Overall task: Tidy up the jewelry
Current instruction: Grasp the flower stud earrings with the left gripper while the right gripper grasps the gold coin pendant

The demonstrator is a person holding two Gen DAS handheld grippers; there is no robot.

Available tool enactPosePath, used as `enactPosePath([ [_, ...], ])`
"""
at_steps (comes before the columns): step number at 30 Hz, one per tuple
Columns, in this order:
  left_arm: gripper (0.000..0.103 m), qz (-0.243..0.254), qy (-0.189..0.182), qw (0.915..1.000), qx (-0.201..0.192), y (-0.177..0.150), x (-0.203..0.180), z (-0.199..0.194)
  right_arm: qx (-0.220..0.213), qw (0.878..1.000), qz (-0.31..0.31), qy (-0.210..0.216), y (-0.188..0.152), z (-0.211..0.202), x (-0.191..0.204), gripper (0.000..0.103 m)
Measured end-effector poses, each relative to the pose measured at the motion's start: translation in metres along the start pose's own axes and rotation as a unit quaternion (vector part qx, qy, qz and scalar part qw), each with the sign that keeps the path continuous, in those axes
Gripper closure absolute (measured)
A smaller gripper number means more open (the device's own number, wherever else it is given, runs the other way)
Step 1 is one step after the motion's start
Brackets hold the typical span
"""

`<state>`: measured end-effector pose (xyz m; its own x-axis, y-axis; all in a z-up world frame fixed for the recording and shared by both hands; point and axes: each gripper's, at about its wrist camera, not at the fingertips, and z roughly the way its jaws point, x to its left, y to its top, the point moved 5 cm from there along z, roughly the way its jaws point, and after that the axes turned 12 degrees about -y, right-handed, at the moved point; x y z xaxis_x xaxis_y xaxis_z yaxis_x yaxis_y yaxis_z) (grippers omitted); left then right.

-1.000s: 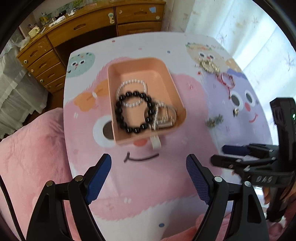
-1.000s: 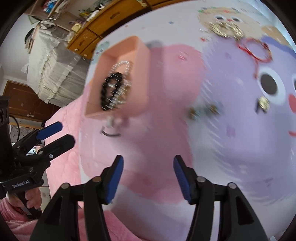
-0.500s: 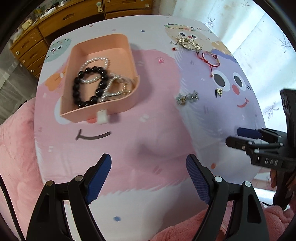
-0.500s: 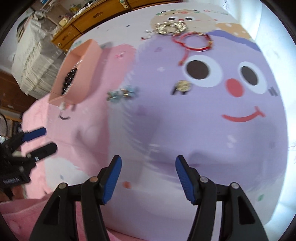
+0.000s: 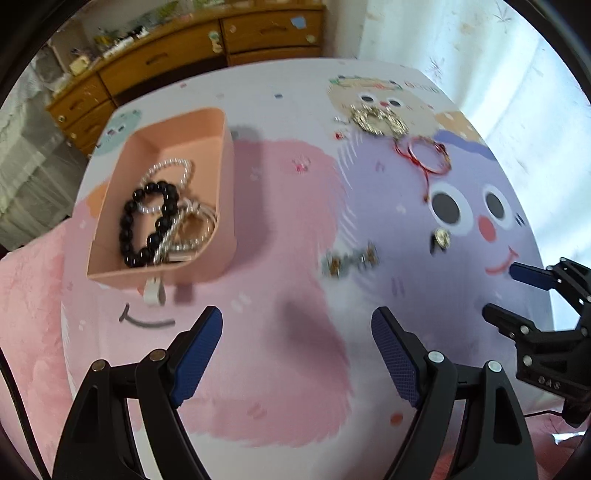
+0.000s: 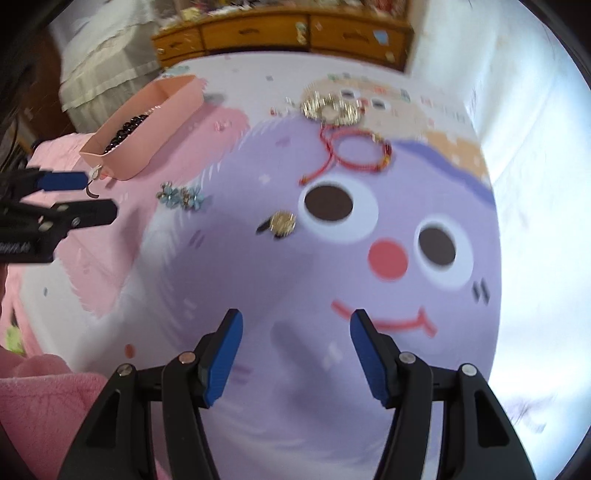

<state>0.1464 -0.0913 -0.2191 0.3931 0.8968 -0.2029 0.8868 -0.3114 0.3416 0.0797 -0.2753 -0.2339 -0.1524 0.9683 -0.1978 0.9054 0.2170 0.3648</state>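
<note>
A peach tray (image 5: 225, 155) (image 6: 162, 110) on the cartoon-print table holds a black bead bracelet (image 5: 144, 221), a pearl strand (image 5: 170, 170) and silver chains (image 5: 192, 229). Loose on the table lie a gold bracelet (image 5: 376, 120) (image 6: 328, 105), a red cord bracelet (image 5: 428, 157) (image 6: 358, 151), flower earrings (image 5: 347, 260) (image 6: 181, 195) and a small gold piece (image 5: 441, 238) (image 6: 282, 221). My left gripper (image 5: 297, 347) hovers open and empty over the pink patch, near the earrings. My right gripper (image 6: 295, 343) is open and empty over the purple face, short of the gold piece.
A wooden chest of drawers (image 5: 192, 55) (image 6: 280, 33) stands beyond the table. A pink fluffy cover (image 5: 33, 295) lies at the left and near side. White curtains (image 5: 480, 55) hang at the right. Each gripper shows in the other's view (image 5: 535, 306) (image 6: 74, 199).
Both grippers have moved right across the table, away from the tray, toward the loose jewelry. The right view has rolled so the purple face now sits upright. Both jaws stayed as wide as before.
</note>
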Motion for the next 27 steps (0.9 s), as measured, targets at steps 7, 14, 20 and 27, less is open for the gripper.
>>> enactPosePath([
  [7,0.022,-0.016,0.014,0.9998,-0.005,0.01,-0.002,0.025,-0.084,0.996,-0.021,0.01,0.015,0.01,-0.001,0.042],
  [14,0.04,-0.014,0.01,0.9998,-0.003,0.016,-0.006,0.04,-0.115,0.992,-0.051,0.023,0.023,0.022,0.015,0.053],
  [20,0.051,-0.019,0.007,0.9998,0.005,0.018,-0.007,0.047,-0.118,0.991,-0.046,0.035,0.032,0.029,0.019,0.06],
  [27,0.063,-0.048,-0.005,0.9988,0.01,0.02,-0.002,0.055,-0.121,0.991,-0.051,0.038,0.042,0.036,0.021,0.07],
])
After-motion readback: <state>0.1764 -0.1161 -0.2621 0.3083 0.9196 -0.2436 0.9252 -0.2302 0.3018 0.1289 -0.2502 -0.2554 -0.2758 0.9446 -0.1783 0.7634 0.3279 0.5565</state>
